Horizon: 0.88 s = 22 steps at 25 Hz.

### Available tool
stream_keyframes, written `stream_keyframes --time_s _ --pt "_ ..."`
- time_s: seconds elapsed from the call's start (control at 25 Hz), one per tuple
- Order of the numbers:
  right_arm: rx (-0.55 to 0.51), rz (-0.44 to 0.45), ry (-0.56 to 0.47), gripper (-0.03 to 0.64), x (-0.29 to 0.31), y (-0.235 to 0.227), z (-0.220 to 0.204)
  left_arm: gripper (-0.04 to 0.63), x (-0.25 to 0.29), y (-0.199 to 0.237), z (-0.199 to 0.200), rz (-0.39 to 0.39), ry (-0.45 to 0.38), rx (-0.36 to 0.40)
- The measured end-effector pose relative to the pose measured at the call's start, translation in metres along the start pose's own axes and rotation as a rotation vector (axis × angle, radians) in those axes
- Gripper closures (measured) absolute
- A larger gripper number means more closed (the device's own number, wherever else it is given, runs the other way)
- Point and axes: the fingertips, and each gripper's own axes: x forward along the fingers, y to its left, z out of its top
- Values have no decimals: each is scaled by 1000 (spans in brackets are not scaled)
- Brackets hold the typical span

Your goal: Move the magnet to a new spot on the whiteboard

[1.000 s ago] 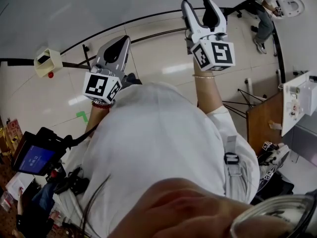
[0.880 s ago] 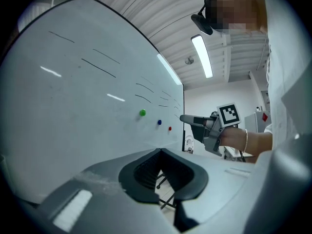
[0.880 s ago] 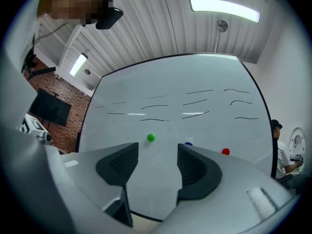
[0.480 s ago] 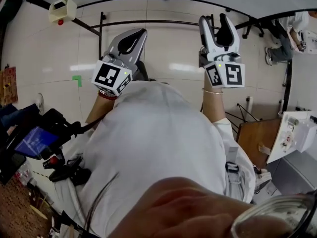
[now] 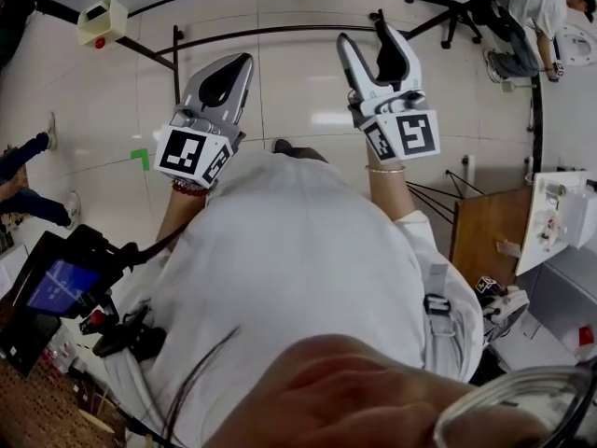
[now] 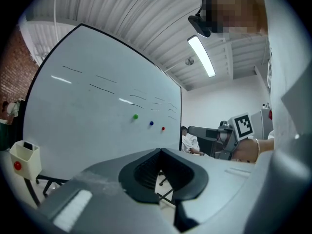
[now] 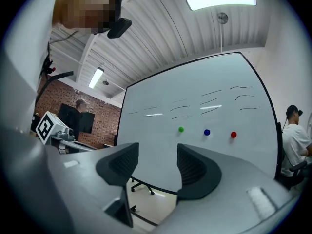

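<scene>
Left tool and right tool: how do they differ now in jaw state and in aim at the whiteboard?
The left tool has its jaws together; the right tool has its jaws apart. The right tool faces the whiteboard fairly squarely; the left tool views it at a slant. Both are empty and stand off the whiteboard.

beige box (image 5: pixel 101 20) with a red button at upper left; wooden tabletop (image 5: pixel 485 236) at right; green tape (image 5: pixel 140 159) on the floor (image 5: pixel 298 73).

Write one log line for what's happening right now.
left gripper: shut, empty | right gripper: open, empty | green magnet, blue magnet, red magnet: on whiteboard, untouched
</scene>
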Motion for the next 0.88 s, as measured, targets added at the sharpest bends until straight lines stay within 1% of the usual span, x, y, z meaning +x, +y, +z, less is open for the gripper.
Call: stream_keyframes --time_s 0.12,0.24,0.4,0.48,0.72,0.88 --pt "10 -3 5 374 -6 8 -4 589 1 -2 4 -6 -2 14" --pt "10 4 20 374 -14 19 -11 589 -2 -2 9 9 -13 33" --pt "39 -1 46 374 -25 27 -24 589 -4 -2 5 23 -13 20" --pt "42 -5 53 374 -27 26 -27 589 -3 -2 6 21 -16 26" --pt "50 -10 56 374 -23 21 -33 589 -1 -4 5 12 -9 42" --pt "54 20 55 376 -15 28 -35 589 -3 -1 1 36 10 53"
